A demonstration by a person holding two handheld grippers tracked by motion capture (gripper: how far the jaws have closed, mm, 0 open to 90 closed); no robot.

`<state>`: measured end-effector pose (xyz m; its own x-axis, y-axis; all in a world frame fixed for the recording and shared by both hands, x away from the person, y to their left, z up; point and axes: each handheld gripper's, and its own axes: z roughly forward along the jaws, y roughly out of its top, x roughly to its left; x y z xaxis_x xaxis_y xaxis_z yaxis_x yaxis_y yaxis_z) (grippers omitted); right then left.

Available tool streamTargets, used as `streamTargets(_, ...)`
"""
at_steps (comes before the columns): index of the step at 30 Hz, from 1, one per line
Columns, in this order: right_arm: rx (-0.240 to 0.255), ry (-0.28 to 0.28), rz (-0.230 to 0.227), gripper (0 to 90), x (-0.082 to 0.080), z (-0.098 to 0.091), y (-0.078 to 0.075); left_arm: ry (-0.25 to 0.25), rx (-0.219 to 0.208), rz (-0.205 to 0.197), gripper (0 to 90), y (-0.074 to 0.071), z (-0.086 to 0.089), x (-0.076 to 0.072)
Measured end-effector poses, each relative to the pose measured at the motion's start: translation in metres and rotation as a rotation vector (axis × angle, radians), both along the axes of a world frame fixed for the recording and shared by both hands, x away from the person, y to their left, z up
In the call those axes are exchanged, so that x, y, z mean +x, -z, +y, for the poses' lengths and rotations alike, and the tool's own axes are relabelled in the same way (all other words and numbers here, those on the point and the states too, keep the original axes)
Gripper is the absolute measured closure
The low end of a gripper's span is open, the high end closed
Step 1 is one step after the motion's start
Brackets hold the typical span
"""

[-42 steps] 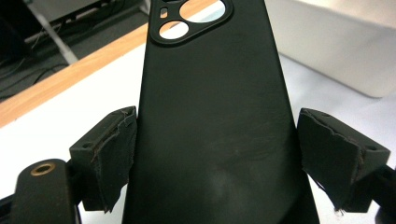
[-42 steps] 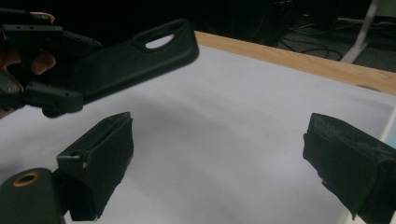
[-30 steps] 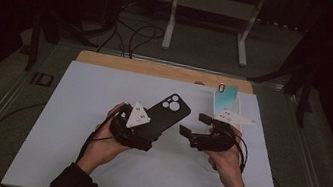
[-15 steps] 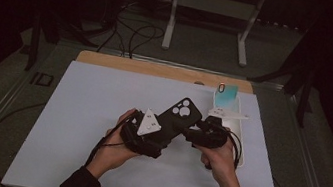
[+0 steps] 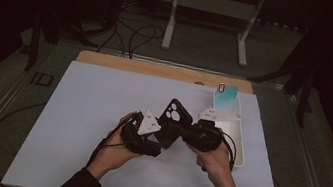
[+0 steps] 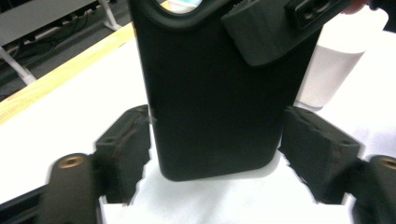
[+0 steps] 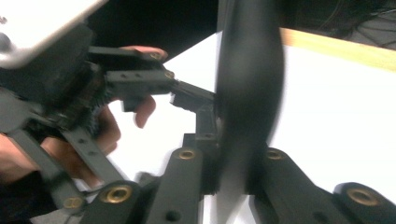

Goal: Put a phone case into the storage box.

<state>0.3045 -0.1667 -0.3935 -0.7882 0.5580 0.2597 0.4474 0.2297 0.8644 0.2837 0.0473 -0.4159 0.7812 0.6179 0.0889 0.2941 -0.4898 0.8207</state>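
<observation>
High view shows the black phone case [image 5: 172,118] lifted above the white table mat [image 5: 73,124], pinched between both tools. Right gripper [image 7: 243,186] has just been closing and now clamps the case edge-on. Left gripper [image 6: 215,154] has narrowed a little, but its pads [image 6: 128,149] stand just off the case's sides. With one thin pinch carrying it, the case could twist or slip out near the white tray [image 5: 239,135].
</observation>
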Motion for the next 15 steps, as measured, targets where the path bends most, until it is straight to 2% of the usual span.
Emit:
streamTargets(7,-0.009,0.005,-0.004,86.3,0.003,-0.006,0.002,-0.006,-0.017,0.025,24.5,0.000,0.010,0.003)
streamTargets(15,-0.009,0.023,-0.019,86.3,0.005,-0.016,0.003,-0.006,-0.064,0.052,24.1,-0.003,0.025,0.007)
